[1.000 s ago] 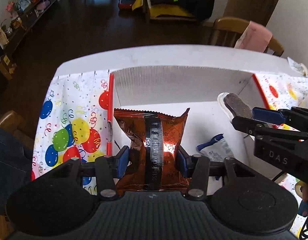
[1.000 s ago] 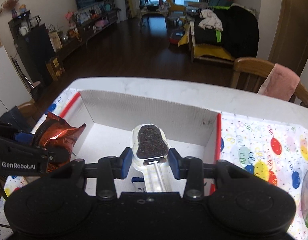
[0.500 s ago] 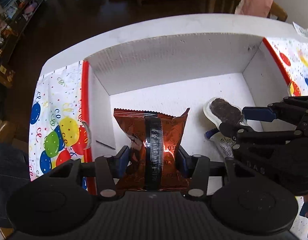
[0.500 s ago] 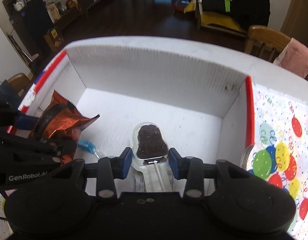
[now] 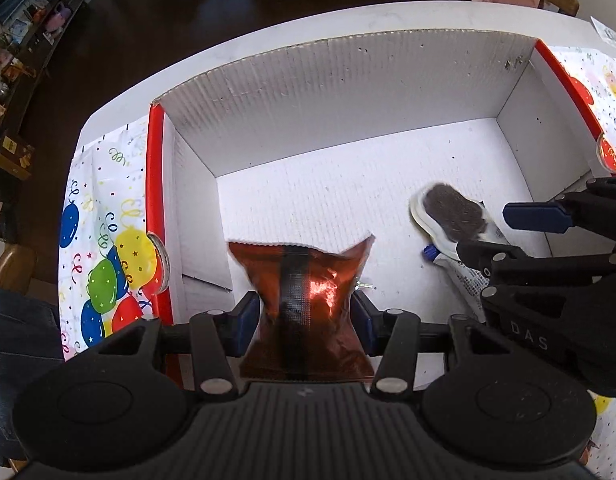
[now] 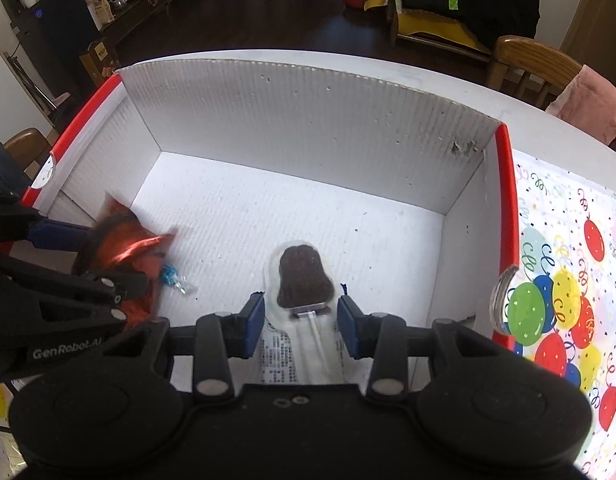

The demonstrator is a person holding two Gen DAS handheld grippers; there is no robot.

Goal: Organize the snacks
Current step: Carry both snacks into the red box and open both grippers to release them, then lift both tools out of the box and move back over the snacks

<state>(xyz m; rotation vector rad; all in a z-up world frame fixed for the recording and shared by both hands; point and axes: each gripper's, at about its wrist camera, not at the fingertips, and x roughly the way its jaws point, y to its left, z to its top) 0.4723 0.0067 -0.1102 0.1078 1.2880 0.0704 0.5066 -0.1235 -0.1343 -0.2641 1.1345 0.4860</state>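
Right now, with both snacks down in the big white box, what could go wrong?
1. The right gripper has its jaws opening around the clear-wrapped chocolate lollipop; it may slide or tip onto the white cardboard box floor.
2. The left gripper squeezes the shiny orange-brown foil snack bag; pressing harder could crush what is inside.
3. The bag hangs close above a small blue wrapped candy and could land on it.

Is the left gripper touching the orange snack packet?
Touching. In the left wrist view, the left gripper has both blue pads pressed against the sides of the orange snack packet, pinching it.
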